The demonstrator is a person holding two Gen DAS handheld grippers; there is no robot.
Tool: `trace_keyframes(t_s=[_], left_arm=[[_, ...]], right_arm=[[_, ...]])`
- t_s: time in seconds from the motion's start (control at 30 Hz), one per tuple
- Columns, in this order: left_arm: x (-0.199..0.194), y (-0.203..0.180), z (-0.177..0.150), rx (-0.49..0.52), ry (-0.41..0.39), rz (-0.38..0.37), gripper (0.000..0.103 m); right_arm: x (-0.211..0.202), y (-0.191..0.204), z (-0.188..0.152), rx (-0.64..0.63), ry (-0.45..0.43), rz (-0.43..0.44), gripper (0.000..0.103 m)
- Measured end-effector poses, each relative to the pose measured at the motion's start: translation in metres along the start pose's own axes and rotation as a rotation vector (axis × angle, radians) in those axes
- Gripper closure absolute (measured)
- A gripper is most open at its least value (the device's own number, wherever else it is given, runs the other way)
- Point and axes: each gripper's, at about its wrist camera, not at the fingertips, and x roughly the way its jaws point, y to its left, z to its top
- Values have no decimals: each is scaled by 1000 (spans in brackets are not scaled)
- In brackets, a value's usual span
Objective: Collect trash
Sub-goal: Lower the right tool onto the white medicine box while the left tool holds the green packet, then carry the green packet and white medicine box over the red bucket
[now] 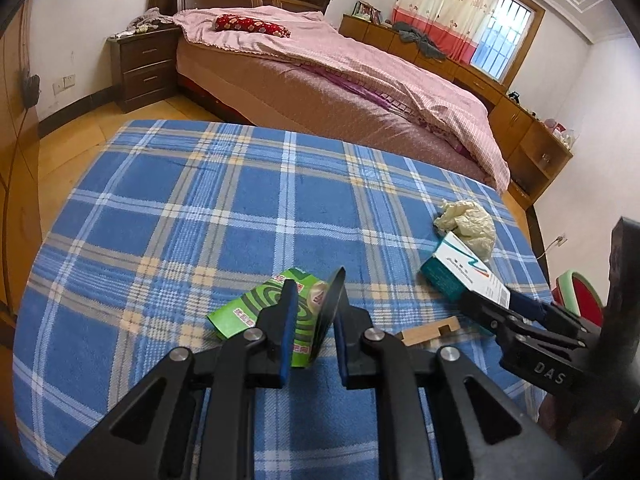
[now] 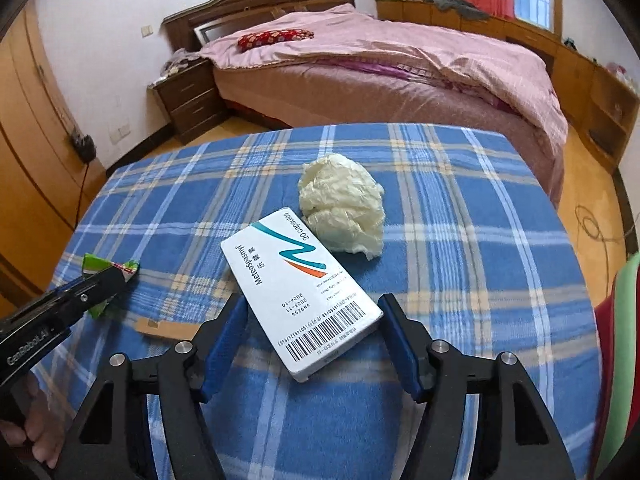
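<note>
Here, L claw (image 1: 312, 304) clenched on green wrapper (image 1: 256, 304), R claw (image 2: 310, 326) released astride capsule box (image 2: 300, 292), long axis diagonal.

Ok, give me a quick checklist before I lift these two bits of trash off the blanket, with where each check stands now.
1. Left tongs shut on the green packet: ok, the flap sits between the pads.
2. Right tongs astride the white medicine box: ok.
3. Right pads pressing the box: not ok, gaps show on both sides.
4. Crumpled plastic bag clear of the right tongs: ok, it lies beyond the far end of the box.
5. Small cardboard scrap on the plaid blanket: not ok, neither tongs hold it.
6. Bin ready: cannot tell, none in view.
</note>
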Motion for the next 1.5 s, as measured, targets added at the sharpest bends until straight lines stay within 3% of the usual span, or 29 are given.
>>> trace_keyframes(t_s=[0.27, 0.57, 1.17, 1.5], left_arm=[[-12, -7, -1, 10, -29, -43, 93], [-27, -35, -7, 69, -41, -125, 99], [-101, -126, -33, 180, -35, -354, 99], [-102, -193, -39, 250, -7, -401, 100]], right_arm=[[-53, -9, -27, 95, -73, 17, 36], [-120, -48, -70, 235, -157, -13, 36], [-204, -96, -121, 383, -291, -52, 36], [-230, -134, -138, 437, -320, -153, 36]])
